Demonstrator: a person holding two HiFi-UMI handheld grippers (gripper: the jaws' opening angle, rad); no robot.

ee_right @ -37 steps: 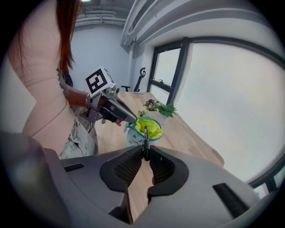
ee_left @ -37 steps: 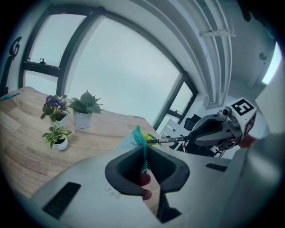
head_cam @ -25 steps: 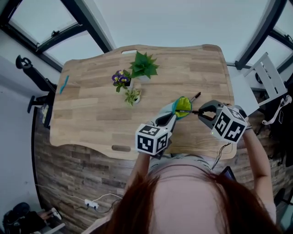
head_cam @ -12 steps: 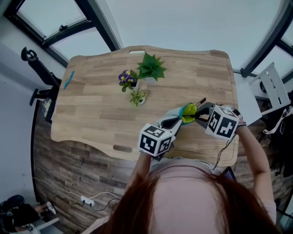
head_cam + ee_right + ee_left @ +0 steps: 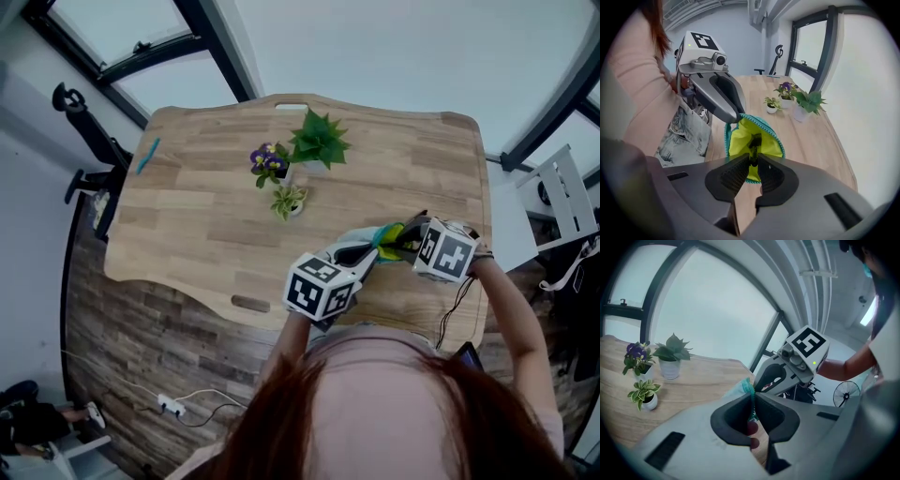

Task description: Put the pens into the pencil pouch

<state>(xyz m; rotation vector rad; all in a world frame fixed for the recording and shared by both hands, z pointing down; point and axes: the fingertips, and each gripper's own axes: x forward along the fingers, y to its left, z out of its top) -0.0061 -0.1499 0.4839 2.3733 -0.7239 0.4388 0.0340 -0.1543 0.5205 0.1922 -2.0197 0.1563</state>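
The teal pencil pouch [image 5: 754, 138] is held up off the table with its mouth open, and its yellow-green lining faces my right gripper. My left gripper [image 5: 752, 398] is shut on the pouch's teal zip edge [image 5: 749, 389]; in the head view its jaws [image 5: 362, 251] reach the pouch [image 5: 386, 234] from the left. My right gripper [image 5: 753, 158] is shut on a black pen [image 5: 753, 146]. It points steeply down, with the pen's front end inside the pouch's mouth. In the head view my right gripper [image 5: 407, 242] sits tight against the pouch's right side.
Three small potted plants [image 5: 300, 159] stand at the middle back of the wooden table [image 5: 206, 225]. A blue pen [image 5: 148, 156] lies near the far left corner. A dark pen [image 5: 421, 217] shows just beyond the right gripper. The table's front edge runs under my hands.
My right gripper has sunk and closed in on the pouch, carrying the black pen from beside the mouth into it. The left gripper has kept its hold in place.
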